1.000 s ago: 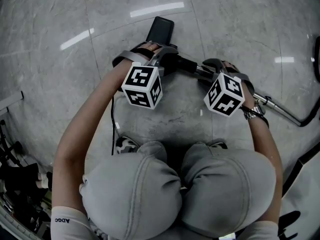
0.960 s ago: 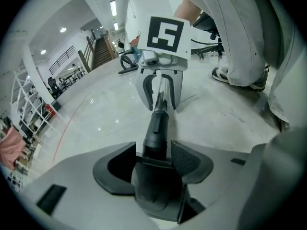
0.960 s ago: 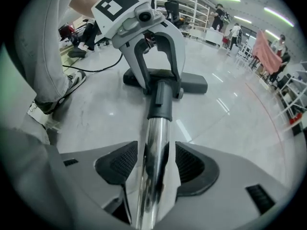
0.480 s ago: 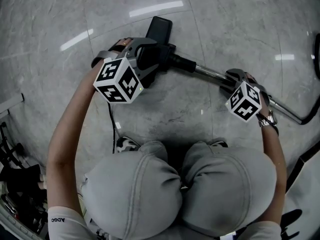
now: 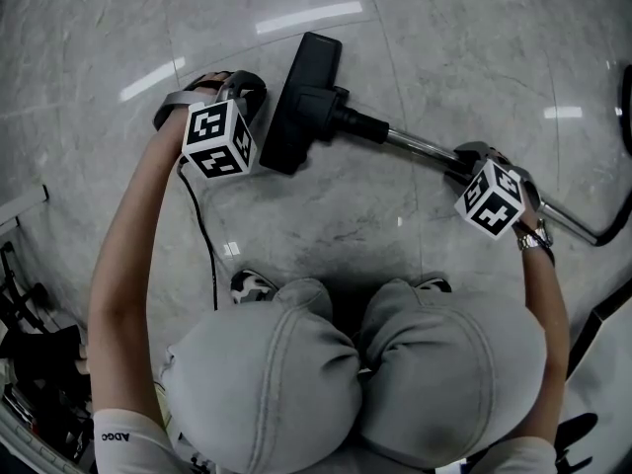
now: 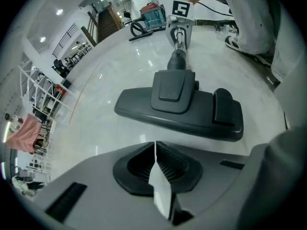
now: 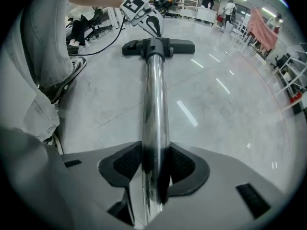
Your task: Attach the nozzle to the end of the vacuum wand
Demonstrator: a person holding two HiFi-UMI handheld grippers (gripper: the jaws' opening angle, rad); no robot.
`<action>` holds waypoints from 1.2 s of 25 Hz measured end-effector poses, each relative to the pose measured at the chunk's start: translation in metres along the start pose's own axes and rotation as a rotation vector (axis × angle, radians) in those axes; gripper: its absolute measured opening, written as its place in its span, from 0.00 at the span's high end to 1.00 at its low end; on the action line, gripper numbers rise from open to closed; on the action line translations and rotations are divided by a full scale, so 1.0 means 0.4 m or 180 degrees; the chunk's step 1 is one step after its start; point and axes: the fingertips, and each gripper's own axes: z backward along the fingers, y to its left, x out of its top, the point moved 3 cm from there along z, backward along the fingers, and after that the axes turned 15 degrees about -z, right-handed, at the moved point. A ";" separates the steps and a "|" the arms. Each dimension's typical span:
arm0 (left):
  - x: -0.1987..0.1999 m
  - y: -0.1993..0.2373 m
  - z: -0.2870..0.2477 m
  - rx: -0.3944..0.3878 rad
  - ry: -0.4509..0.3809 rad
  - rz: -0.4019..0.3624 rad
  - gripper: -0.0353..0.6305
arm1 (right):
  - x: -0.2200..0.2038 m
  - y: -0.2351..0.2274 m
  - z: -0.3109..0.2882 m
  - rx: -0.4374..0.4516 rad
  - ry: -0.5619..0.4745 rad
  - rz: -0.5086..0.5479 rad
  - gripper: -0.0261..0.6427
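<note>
Right gripper (image 7: 154,157) jaws just closing, clamped on vacuum wand (image 7: 154,90), steadying it. Nozzle (image 5: 301,102) flat on floor (image 5: 395,28), seemingly seated on wand's end. Left gripper (image 6: 155,152) clenched empty, just beside nozzle.

We look down on a glossy, veined stone floor (image 5: 434,38) that throws back bright streaks of light. On it, the nozzle (image 5: 301,102) shows matt black plastic, and the wand (image 5: 415,144) bright polished metal. The right gripper (image 7: 154,164) is smooth matt grey plastic with ribbed black pads (image 7: 127,162). The trousers (image 5: 267,383) are soft grey cloth.
</note>
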 end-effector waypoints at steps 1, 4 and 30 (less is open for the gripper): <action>0.006 -0.011 -0.009 -0.0053 -0.0018 -0.0002 0.92 | 0.001 -0.001 0.001 -0.0007 -0.0009 -0.0013 0.73; 0.033 -0.026 -0.025 -0.0091 -0.0117 0.0029 0.92 | 0.002 -0.002 0.003 -0.0051 -0.0035 -0.0031 0.75; 0.045 -0.036 -0.041 -0.0200 -0.0112 0.0050 0.93 | 0.047 -0.035 0.022 -0.0129 0.0337 0.0517 0.75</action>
